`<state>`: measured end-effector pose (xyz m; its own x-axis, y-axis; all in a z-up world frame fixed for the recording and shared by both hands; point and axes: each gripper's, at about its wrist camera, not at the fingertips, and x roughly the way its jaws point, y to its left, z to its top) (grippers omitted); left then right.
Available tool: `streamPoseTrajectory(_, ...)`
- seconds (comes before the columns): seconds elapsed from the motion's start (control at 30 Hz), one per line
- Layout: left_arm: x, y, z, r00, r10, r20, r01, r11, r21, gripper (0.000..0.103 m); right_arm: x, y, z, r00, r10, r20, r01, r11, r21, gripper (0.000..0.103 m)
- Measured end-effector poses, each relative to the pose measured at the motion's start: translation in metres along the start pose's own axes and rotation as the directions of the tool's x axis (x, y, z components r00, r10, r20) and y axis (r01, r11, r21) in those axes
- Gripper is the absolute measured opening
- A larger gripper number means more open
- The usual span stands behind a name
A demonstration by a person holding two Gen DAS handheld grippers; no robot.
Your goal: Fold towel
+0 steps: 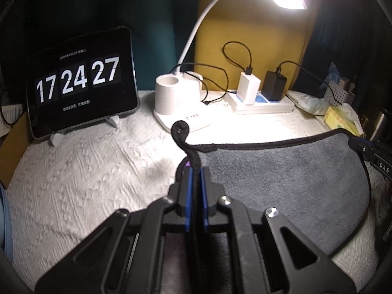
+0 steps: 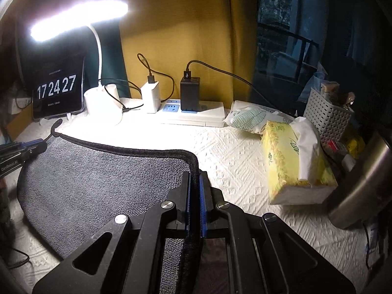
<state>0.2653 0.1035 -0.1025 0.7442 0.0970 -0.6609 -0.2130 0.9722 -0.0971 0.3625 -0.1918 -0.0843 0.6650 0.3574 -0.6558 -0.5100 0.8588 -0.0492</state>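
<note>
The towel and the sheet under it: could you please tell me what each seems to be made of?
The towel, pinched by both grippers (left, right), looks like soft grey microfibre or terry: matte, short fuzzy pile, with a black stitched edge binding. The table cover looks like white embossed paper or quilted fabric: a raised geometric pattern; which one is unclear.

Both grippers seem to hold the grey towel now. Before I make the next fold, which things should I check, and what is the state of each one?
1. Left gripper shut on the towel hem: ok.
2. Right gripper shut on the hem at the other corner: ok.
3. Far edge between the two grippers without twist: ok, though the loop beyond the left jaws curls up.
4. Lamp base and cable apart from the towel: ok, but close.
5. Tissue box clear of the right side: ok.
6. Near edge of the towel flat: cannot tell, hidden by the grippers.
</note>
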Motion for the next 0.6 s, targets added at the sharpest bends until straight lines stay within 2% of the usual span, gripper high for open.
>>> streamPoseTrajectory(0.6, 0.047, 0.004, 0.009, 0.998, 0.006, -0.056, -0.005, 1.000, 0.005, 0.007, 0.051, -0.007, 0.000, 0.998, -0.003, -0.058, 0.004, 1.000, 0.011, 0.007)
